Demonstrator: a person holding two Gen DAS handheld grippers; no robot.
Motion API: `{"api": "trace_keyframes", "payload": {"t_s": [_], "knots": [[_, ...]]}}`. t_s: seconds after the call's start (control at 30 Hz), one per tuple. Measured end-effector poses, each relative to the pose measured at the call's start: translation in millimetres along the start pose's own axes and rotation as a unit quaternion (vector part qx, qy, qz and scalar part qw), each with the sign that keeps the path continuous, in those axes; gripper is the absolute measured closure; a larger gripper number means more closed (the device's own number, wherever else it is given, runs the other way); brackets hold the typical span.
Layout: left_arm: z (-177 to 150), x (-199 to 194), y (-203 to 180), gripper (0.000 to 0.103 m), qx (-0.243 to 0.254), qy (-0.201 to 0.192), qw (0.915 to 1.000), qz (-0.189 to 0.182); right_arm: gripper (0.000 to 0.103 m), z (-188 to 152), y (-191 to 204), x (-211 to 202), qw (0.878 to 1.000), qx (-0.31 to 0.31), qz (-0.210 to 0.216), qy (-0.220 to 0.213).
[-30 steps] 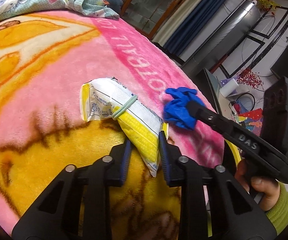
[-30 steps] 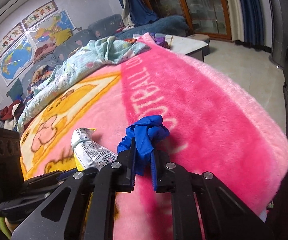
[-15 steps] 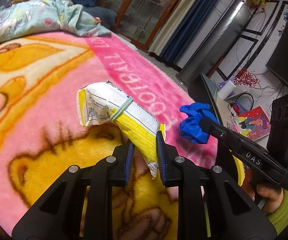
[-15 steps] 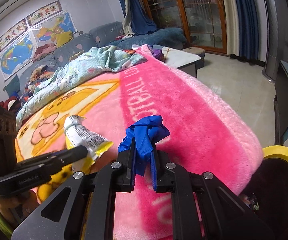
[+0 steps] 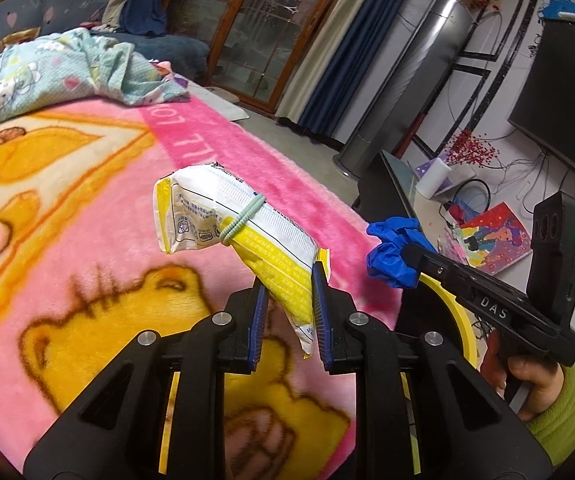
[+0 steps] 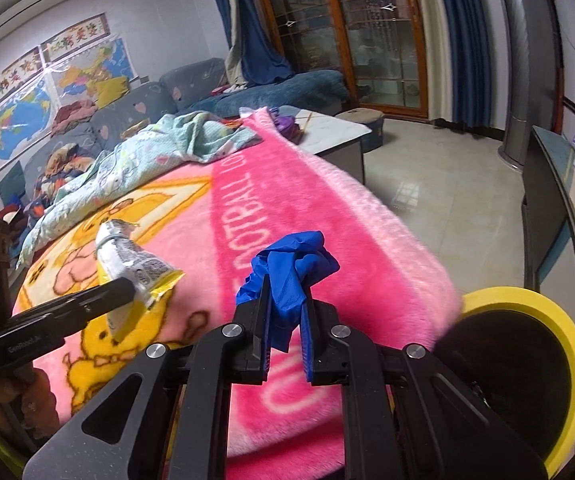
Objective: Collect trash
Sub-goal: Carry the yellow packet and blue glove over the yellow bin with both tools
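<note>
My left gripper (image 5: 287,280) is shut on a yellow and white snack bag (image 5: 239,228) bound with a pale green hair tie, held up above the pink blanket (image 5: 87,240). The same snack bag (image 6: 135,264) shows at the left of the right wrist view, pinched in the left gripper (image 6: 131,292). My right gripper (image 6: 285,300) is shut on a crumpled blue glove (image 6: 291,268), lifted off the blanket (image 6: 347,240). The blue glove (image 5: 391,252) in the right gripper (image 5: 411,256) hangs near the blanket's right edge. A yellow-rimmed black bin (image 6: 527,360) stands low at the right.
A light green quilt (image 6: 159,152) lies bunched at the blanket's far end. A low table (image 6: 335,132), a dark cabinet (image 6: 547,208) and tiled floor lie to the right. A hand in a green sleeve (image 5: 559,404) holds the right gripper's handle. The bin's yellow rim (image 5: 455,320) shows behind it.
Both grippers have risen off the blanket with their loads. The right one has carried the glove rightward past the blanket's edge, and the yellow-rimmed bin has come into view.
</note>
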State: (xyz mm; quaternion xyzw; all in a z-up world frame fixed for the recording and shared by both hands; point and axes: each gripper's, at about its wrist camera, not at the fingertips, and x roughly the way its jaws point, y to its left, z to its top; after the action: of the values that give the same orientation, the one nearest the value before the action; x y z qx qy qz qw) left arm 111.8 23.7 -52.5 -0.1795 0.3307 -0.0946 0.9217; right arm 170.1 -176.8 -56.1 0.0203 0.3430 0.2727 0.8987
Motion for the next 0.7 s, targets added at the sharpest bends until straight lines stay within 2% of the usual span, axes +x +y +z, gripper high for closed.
{"api": "trace_keyframes", "payload": {"t_s": [0.7], "knots": [[-5,1,-49,0.088,0.061,0.0,0.9977,-0.027,0.091,-6,-44,-50,0.998,0.036,-0.044,-0.035]]}}
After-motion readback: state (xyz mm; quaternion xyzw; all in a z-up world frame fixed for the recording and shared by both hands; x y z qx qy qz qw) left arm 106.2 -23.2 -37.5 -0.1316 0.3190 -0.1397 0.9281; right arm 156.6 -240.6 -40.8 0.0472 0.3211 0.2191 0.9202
